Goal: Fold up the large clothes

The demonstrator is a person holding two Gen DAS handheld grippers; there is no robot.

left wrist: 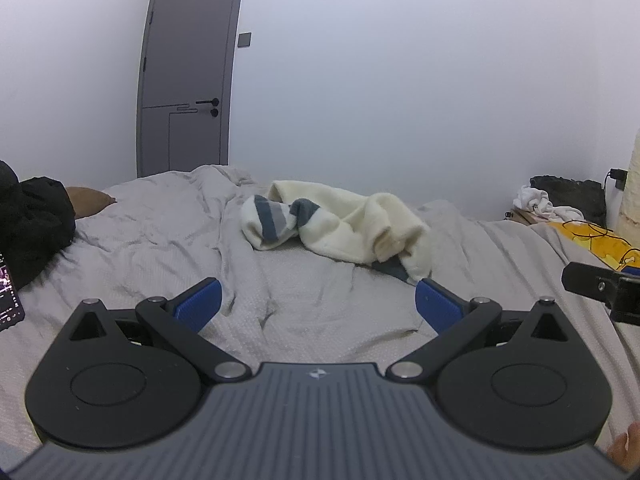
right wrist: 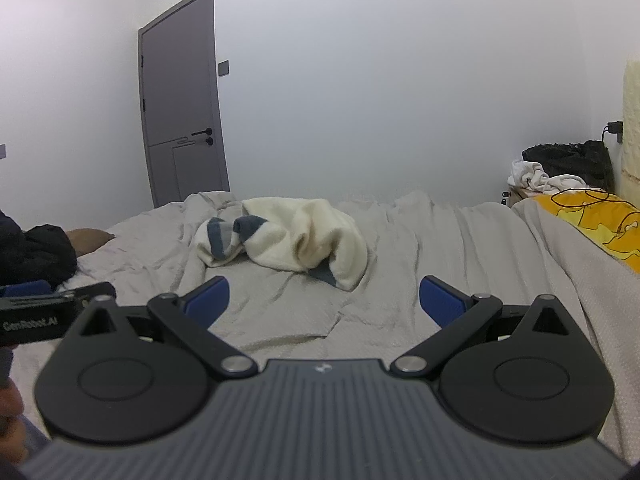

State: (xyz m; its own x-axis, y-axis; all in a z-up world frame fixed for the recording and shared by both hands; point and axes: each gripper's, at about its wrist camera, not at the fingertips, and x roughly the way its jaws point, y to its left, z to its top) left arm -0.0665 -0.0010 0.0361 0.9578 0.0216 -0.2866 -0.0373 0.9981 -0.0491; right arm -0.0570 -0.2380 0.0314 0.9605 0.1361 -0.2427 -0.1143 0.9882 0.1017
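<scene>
**Both grippers poised, garment not yet touched**

The cream garment [left wrist: 344, 220] with grey-blue stripes lies in a crumpled heap on the grey bed cover [left wrist: 160, 240], toward the far middle of the bed. Nothing has been spread or folded, so the task looks to be at its very start: the approach before the first grasp.

The left gripper [left wrist: 318, 300] hovers low over the cover, pointed at the heap, its blue fingers [left wrist: 198, 304] spread wide and holding nothing. The right gripper [right wrist: 324, 300] sits just beside it at much the same height and angle, its jaws likewise wide apart and empty. The heap's near edge lies ahead of both, closest to the left gripper's right finger.

The next move probably calls for reaching forward, pinching two separate edges of the garment and drawing them apart so it lies flat. Which part is sleeve, hem or collar is hard to tell from this bundle, so picking sound grasp points may take some trial.
</scene>
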